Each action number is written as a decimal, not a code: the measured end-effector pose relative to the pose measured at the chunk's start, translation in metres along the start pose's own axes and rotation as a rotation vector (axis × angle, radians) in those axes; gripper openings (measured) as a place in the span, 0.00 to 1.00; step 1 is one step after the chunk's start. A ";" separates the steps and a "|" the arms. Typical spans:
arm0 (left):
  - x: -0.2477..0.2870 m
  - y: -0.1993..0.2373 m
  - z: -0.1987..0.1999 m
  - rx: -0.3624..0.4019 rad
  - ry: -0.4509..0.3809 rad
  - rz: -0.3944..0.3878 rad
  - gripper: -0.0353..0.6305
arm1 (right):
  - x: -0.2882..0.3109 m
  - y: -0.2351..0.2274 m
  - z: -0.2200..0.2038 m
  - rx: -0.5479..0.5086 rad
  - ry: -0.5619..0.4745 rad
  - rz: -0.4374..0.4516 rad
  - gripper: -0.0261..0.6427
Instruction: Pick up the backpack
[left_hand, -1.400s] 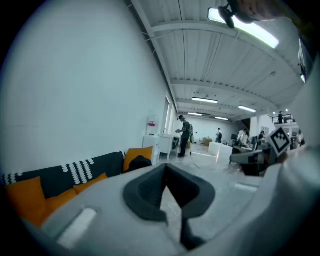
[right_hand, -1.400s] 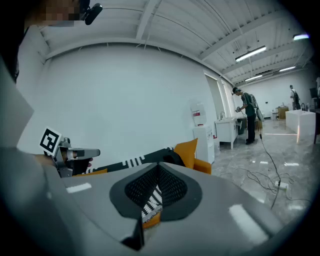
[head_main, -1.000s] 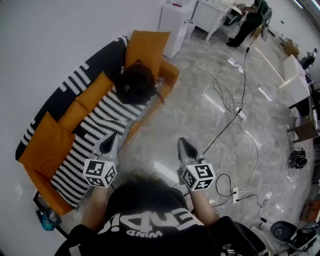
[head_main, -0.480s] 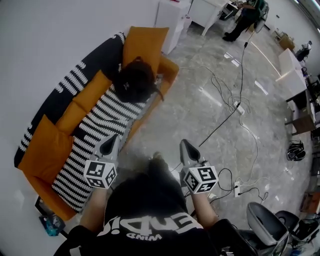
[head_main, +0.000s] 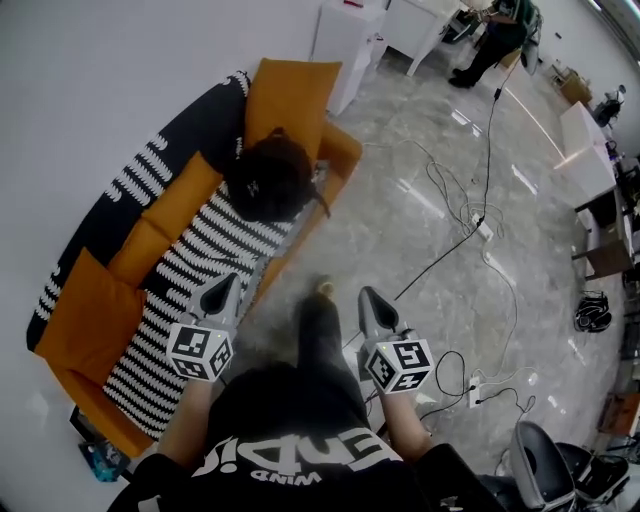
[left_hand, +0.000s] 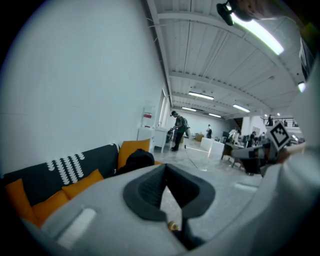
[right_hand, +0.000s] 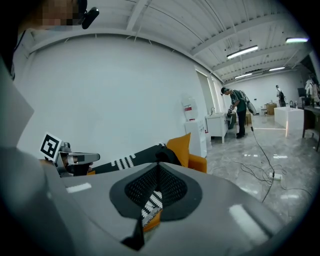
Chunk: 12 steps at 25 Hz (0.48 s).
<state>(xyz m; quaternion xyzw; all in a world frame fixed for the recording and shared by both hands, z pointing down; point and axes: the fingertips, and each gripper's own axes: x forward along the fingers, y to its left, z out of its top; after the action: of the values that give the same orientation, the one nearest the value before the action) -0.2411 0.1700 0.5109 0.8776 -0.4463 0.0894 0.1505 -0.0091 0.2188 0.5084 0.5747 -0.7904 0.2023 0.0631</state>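
Black backpack (head_main: 268, 180) is seen untouched on the far sofa (head_main: 205, 245) (nothing lifted yet). Left gripper (head_main: 224, 287) and right gripper (head_main: 367, 298) are shown shut, empty, well short.

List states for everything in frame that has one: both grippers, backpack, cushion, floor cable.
left gripper: jaws shut, empty, clear of the backpack.
right gripper: jaws shut, empty, above the floor.
backpack: lying on the sofa seat, leaning on the orange cushion, not held.
orange cushion: propped upright at the sofa's far end.
cable: lying loose across the floor.
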 end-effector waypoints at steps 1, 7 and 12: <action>0.008 0.003 0.004 0.001 -0.005 -0.004 0.06 | 0.009 -0.004 0.002 -0.001 0.004 0.004 0.04; 0.071 0.032 0.025 0.007 -0.005 0.023 0.06 | 0.073 -0.045 0.032 -0.003 0.006 0.026 0.04; 0.141 0.054 0.054 -0.021 0.021 0.066 0.06 | 0.128 -0.086 0.074 -0.005 0.038 0.063 0.04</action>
<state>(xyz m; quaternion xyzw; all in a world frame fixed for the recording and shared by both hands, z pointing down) -0.2011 0.0149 0.5113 0.8596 -0.4746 0.0987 0.1615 0.0389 0.0547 0.5054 0.5454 -0.8073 0.2133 0.0731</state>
